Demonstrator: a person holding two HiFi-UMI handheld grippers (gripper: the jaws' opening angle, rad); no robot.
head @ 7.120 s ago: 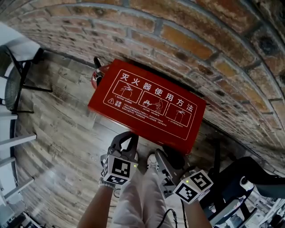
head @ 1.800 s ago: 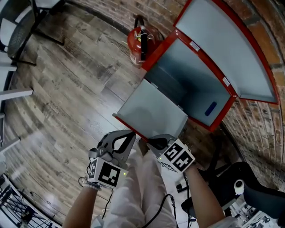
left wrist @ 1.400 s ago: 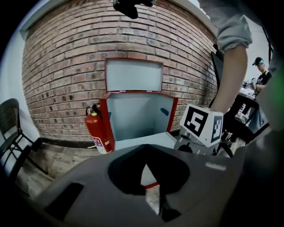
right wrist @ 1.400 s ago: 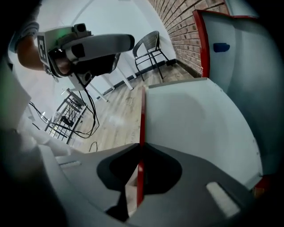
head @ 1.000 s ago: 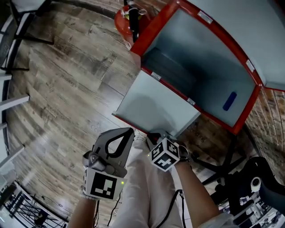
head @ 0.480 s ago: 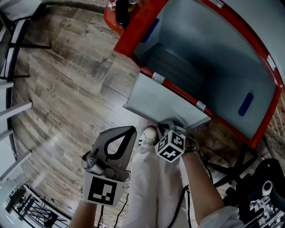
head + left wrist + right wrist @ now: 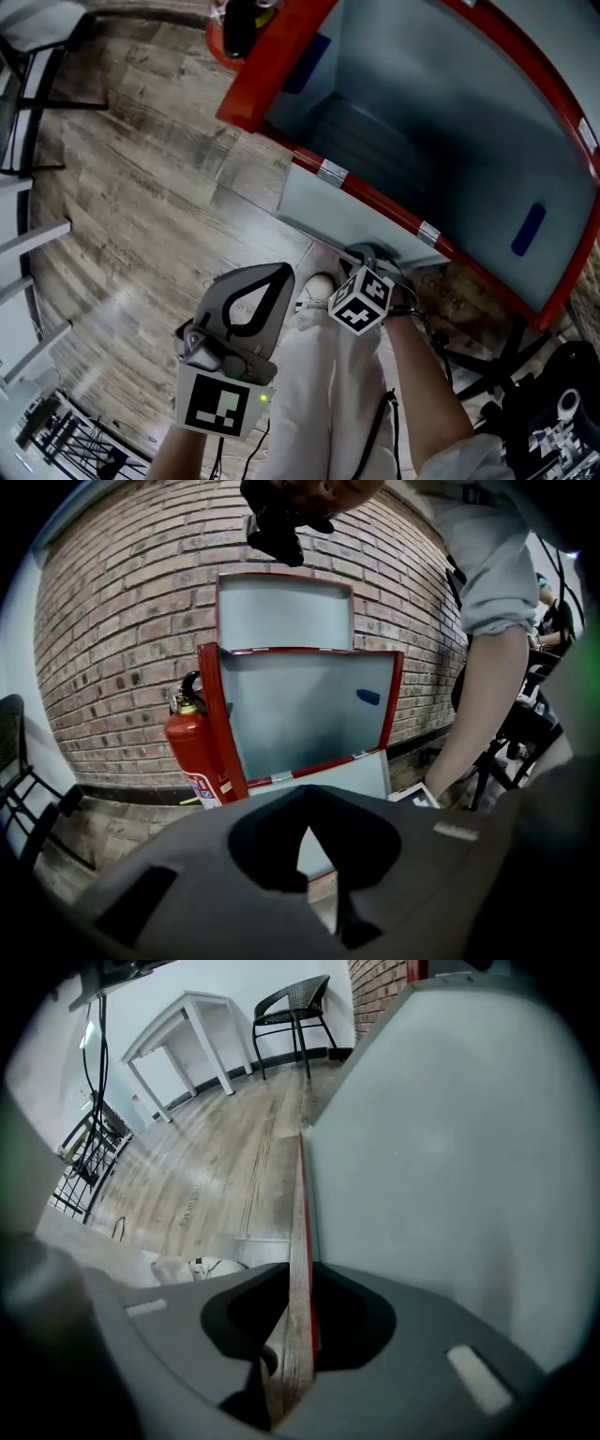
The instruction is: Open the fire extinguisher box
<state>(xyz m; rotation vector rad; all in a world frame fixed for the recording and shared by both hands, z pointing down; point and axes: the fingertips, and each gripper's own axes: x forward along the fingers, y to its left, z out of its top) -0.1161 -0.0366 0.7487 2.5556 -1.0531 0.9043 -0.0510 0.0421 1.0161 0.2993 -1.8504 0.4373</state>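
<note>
The right gripper point(image 7: 370, 251) is down low at the free edge of the front flap point(image 7: 347, 211); its jaws are opening, with the flap's thin red-trimmed edge point(image 7: 302, 1241) running straight between them and, as far as I can judge, no real squeeze on it. The left gripper point(image 7: 279, 272) hangs back over the person's leg with its jaws together and nothing in them. The flap drops forward on two small hinges point(image 7: 330, 172) from the fire extinguisher box point(image 7: 450, 112), which stands against the brick wall point(image 7: 122, 602) with its top lid point(image 7: 284, 611) raised and its grey inside bare except for a blue patch point(image 7: 528, 230); a red fire extinguisher point(image 7: 192, 747) stands just beside the box on the wooden floor point(image 7: 141, 187). To my eye the opening is all but done, and what matters is a clean let-go: I cannot tell whether the flap's edge rests on the floor, so I'd lower it until it does before spreading the jaws fully; then draw the gripper straight back off the edge, not sideways, so no pad catches the rim and tugs the hinges; the left one does best to stay clear.
</note>
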